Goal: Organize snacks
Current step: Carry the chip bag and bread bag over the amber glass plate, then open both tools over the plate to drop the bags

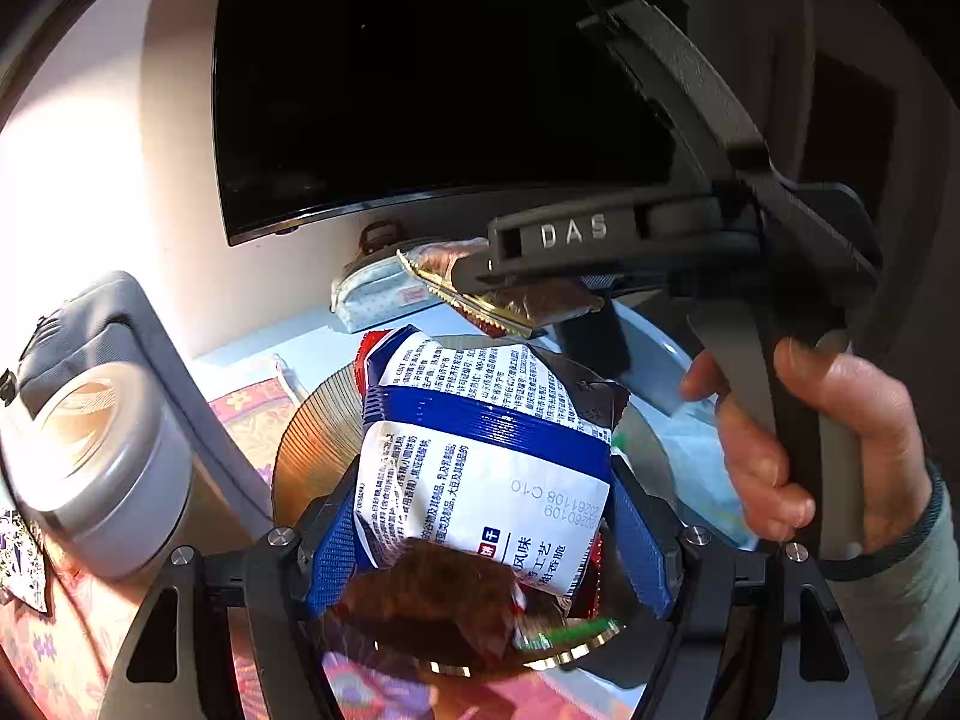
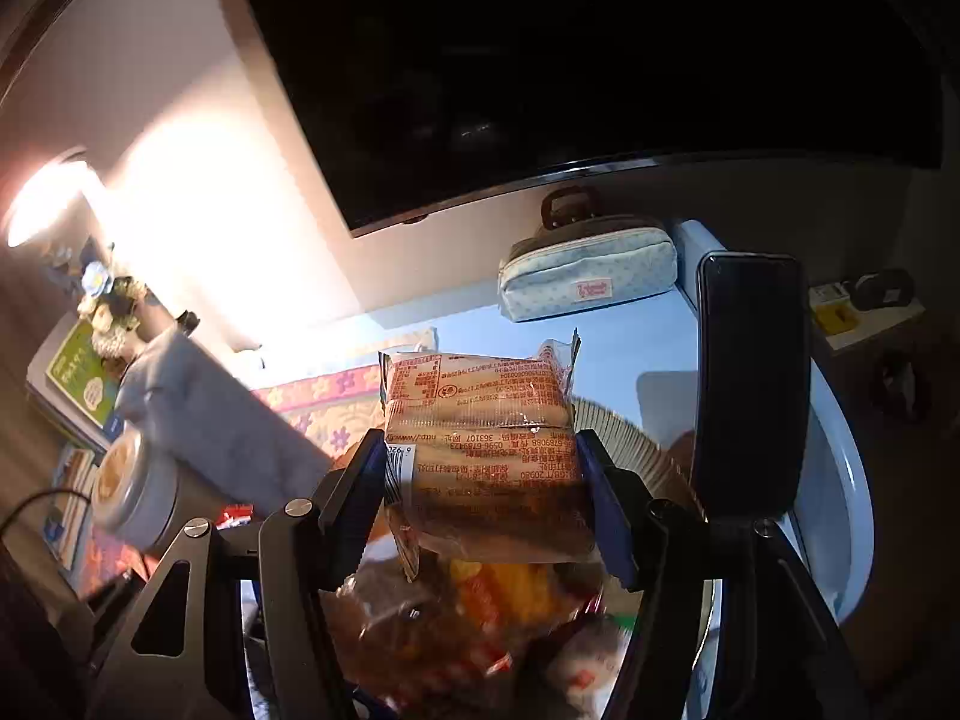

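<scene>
The left gripper [image 1: 486, 516] clamps a crinkled blue-and-white foil snack packet [image 1: 486, 450] above a ribbed round gold tin [image 1: 318, 438]. The right gripper [image 2: 483, 480] grips a clear-wrapped orange-printed biscuit pack [image 2: 480, 450], near the pale blue table's curved edge [image 2: 840, 480]; a dotted fabric pouch [image 2: 591, 276] lies behind.

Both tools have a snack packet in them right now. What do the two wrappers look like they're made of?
Blue and white packet in the left tool: looks like glossy printed plastic film, opaque, creased and catching highlights. Packet in the right tool: apparently clear, shiny plastic film with red print; brownish contents show through, and its end seal is crimped.
</scene>
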A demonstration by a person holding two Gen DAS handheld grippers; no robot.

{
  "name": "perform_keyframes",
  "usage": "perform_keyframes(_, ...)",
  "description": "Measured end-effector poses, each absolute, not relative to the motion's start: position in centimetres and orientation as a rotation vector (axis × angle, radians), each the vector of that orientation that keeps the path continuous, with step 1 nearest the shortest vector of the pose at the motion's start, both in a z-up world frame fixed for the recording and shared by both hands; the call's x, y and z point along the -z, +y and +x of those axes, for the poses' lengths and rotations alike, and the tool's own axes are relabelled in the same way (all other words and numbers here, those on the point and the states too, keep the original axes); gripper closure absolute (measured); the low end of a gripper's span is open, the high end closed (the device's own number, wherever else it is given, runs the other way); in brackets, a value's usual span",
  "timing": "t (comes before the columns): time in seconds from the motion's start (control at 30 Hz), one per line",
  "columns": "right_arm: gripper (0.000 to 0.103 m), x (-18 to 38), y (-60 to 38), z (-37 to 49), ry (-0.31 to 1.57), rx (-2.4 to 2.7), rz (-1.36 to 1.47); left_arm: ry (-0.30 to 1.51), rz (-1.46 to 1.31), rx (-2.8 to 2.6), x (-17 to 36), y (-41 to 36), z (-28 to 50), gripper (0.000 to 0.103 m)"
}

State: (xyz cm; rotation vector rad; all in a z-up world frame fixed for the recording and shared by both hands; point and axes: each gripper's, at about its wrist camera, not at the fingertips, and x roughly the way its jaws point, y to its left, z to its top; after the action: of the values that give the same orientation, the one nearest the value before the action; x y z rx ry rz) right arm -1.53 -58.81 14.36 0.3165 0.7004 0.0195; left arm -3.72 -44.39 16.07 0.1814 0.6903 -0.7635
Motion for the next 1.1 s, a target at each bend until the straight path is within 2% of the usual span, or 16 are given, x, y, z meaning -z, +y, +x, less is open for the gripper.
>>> perform_keyframes(0.17, 0.039, -13.6, -58.7, 0.8, 0.756, -0.031, 0.307, 0.684, 0.194, 0.742, -15.4, -45.3, -3.2, 0.03)
perform_keyframes(0.23, 0.034, -13.3, -58.8, 1.3, 0.785, -0.032, 0.321, 0.674, 0.189, 0.733, -15.4, -45.5, -3.4, 0.026)
perform_keyframes(0.3, 0.034, -13.4, -59.0, 1.2, 0.784, -0.036, 0.325, 0.663, 0.187, 0.712, -15.3, -45.6, -3.4, 0.022)
perform_keyframes(0.43, 0.034, -13.9, -59.2, 0.2, 0.754, -0.041, 0.325, 0.695, 0.173, 0.708, -15.1, -45.3, -2.6, 0.022)
perform_keyframes(0.77, 0.033, -14.3, -58.0, -2.5, 0.737, -0.051, 0.329, 0.624, 0.174, 0.728, -16.9, -43.5, -4.6, 0.022)
perform_keyframes(1.1, 0.033, -16.1, -56.3, -5.4, 0.694, -0.057, 0.324, 0.678, 0.032, 0.788, -19.7, -36.7, -5.8, 0.022)
